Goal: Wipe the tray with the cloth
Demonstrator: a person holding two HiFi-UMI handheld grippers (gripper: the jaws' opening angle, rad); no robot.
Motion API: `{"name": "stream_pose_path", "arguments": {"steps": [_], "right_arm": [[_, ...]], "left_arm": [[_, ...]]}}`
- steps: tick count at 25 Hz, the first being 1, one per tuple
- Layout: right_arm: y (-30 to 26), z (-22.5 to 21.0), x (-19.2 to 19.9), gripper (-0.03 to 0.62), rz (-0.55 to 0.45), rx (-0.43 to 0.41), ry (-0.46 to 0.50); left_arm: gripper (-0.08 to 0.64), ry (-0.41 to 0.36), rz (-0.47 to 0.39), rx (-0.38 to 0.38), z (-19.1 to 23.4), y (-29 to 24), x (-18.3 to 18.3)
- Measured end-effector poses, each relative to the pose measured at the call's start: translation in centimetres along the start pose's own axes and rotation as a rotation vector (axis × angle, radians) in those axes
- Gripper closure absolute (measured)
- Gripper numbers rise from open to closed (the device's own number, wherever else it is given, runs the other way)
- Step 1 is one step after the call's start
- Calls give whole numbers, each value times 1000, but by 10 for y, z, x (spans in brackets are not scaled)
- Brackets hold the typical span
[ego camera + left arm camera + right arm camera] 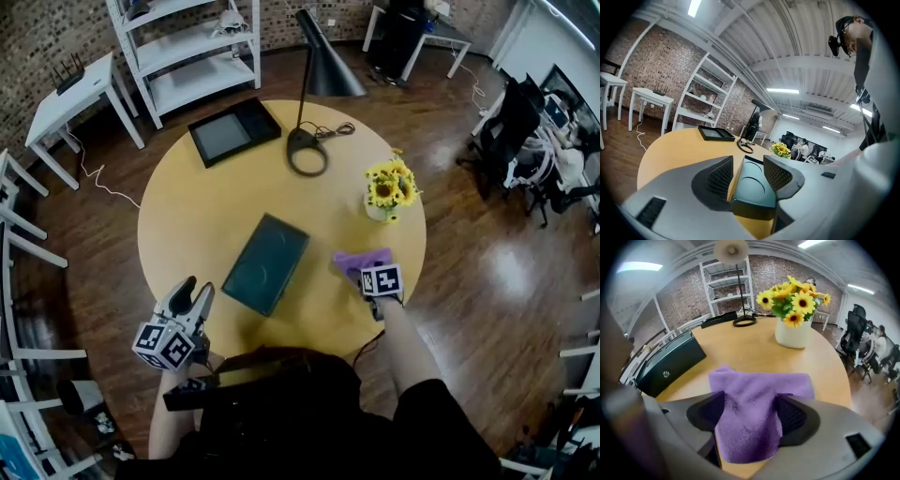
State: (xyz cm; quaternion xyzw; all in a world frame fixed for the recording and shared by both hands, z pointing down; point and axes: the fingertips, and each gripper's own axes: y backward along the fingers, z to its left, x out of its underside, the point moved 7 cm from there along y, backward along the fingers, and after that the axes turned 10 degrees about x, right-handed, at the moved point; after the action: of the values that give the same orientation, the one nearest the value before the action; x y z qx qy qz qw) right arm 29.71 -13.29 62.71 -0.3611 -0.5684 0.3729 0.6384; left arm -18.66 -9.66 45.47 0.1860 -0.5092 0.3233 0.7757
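1. The tray, dark teal and rectangular, lies flat near the middle of the round tabletop. It is the reference for all positions below.
2. The cloth, purple, lies on the tabletop near the tray's right long side in the head view. It is apart from the tray, with bare wood between them.
3. The right gripper stands over the cloth and points steeply down.
4. Its jaws are spread wide. The cloth fills the gap between them and runs up to both pads. It is not pinched and rests on the tabletop. Its far edge lies beyond the jaw tips, on the side away from the person.
5. The left gripper is held roughly level at the tabletop's edge, off the tray's near-left corner in the head view.
6. Its jaws stand apart with nothing clamped. In the left gripper view the tray shows lengthwise through the gap and is wider than the gap. Whether its near end reaches in between the jaw tips cannot be told.
7. A white pot of yellow flowers stands beyond the cloth, to the tray's far right.
8. A black lamp stands beyond the tray's far end, and a black framed panel lies to the left of the lamp.
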Motion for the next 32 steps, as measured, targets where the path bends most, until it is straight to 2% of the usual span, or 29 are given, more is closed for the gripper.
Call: {"name": "stream_pose_path", "arguments": {"steps": [1,3,5,7,10,13,16,19,21,25,29,32], "right_arm": [[1,3,0,253,-5,-13,10],[4,9,1,374,-13,-44,31],[5,15,2,456,-23,-63,42],[10,19,2,481,-44,-63,54],[28,26,-9,489,-131,-79,72],[56,42,-39,489,-263,-117,82],[85,76,-78,489,-390,-179,117],[103,123,-115,489,-471,-241,202],[106,156,-135,489,-490,-259,295],[97,211,-171,489,-494,-242,478],[65,241,-187,489,-422,-164,572],[35,237,-174,491,-360,-88,616]], "left_arm": [[364,8,-2,-6,1,2,1],[364,27,-7,-13,4,5,4],[364,40,-11,-10,6,6,8],[364,46,-8,-6,8,6,12],[364,38,20,-15,11,3,17],[363,33,78,-31,17,-5,27],[364,30,131,-31,21,-15,36],[364,33,173,4,20,-29,46],[363,16,204,26,17,-38,53],[364,-17,267,47,11,-47,60],[379,31,426,32,9,-56,76],[408,12,450,3,7,-58,77]]}}
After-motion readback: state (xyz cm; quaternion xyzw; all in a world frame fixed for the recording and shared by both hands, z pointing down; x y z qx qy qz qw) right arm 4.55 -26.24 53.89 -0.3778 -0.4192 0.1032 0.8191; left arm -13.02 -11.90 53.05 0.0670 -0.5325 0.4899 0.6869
